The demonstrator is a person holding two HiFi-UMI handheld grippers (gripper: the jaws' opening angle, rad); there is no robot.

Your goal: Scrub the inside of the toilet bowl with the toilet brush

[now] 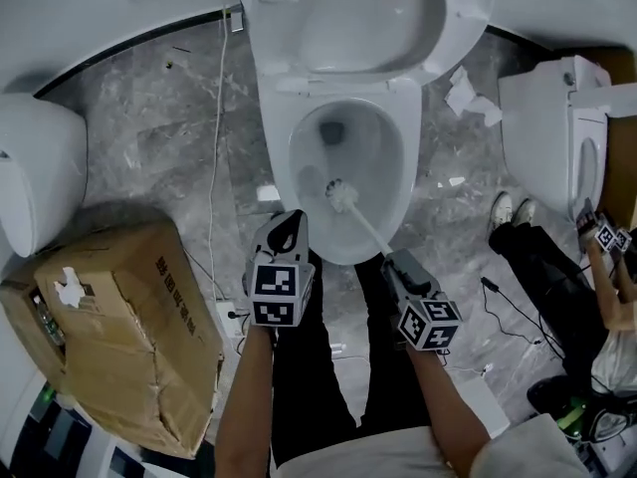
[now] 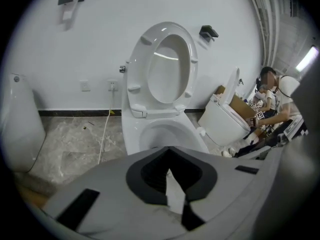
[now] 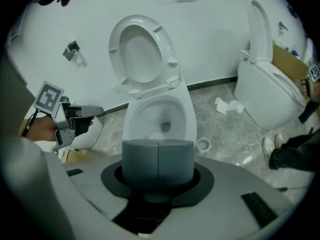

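right gripper holds toilet brush angled into bowl.

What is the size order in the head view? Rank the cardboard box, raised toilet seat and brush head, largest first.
1. cardboard box, though it may sit nearer the camera
2. raised toilet seat, partly cut off by the frame
3. brush head, clearly smallest

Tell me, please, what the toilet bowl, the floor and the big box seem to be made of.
Toilet bowl: probably glazed ceramic; white, smooth, with glossy highlights.
Floor: polished stone or stone-look tile; grey veining, slight sheen.
Box: brown cardboard; matte, creased and dented.
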